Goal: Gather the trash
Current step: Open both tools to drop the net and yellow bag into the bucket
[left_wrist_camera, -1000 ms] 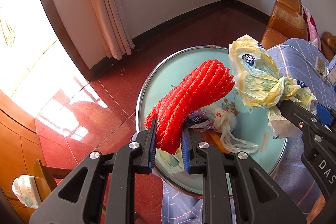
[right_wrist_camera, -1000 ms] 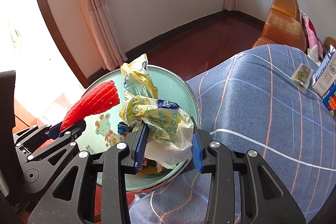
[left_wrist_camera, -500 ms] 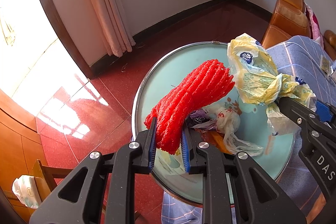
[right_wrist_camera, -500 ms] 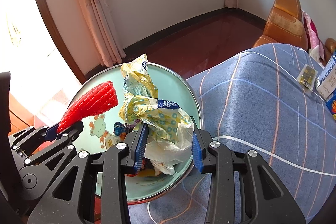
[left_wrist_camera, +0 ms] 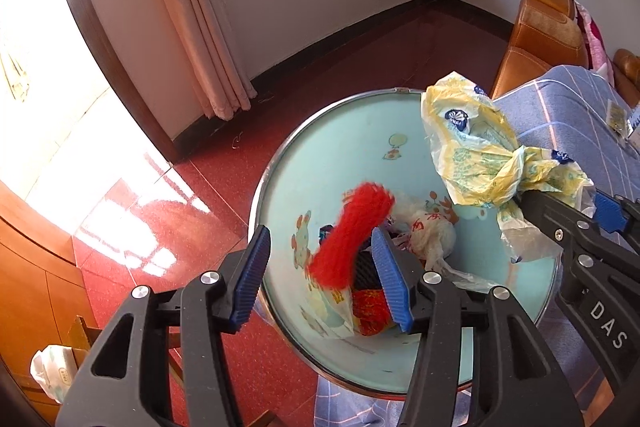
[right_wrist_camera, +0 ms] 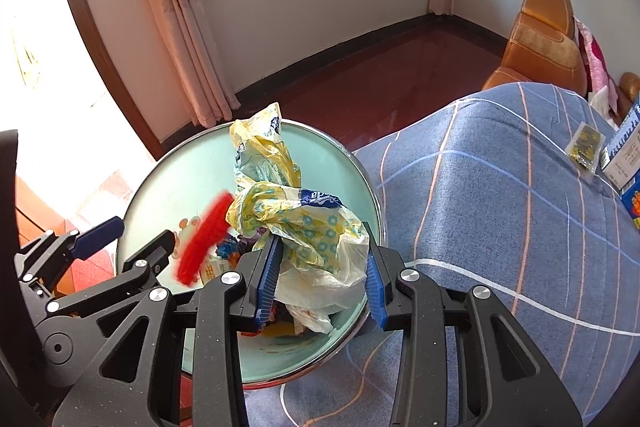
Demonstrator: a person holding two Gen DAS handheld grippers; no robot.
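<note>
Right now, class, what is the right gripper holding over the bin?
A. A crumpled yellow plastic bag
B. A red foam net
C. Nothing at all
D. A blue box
A: in the right wrist view the right gripper has its pads pressed on the crumpled yellow plastic bag above the pale green bin, while the red foam net drops blurred, clear of the opening left gripper.

- Hard daylight floods in from the doorway [left_wrist_camera: 52,99] on my left, blown out to pure white in both views.
- It throws a glaring patch on the red floor [left_wrist_camera: 132,227].
- The rest of the room is evenly bright, with soft shadows.
- The red mesh sleeve [left_wrist_camera: 352,235] is smeared with motion blur; everything else is sharp.
- Fisheye bending curves walls and curtain [right_wrist_camera: 180,27], with dark corners.
</note>
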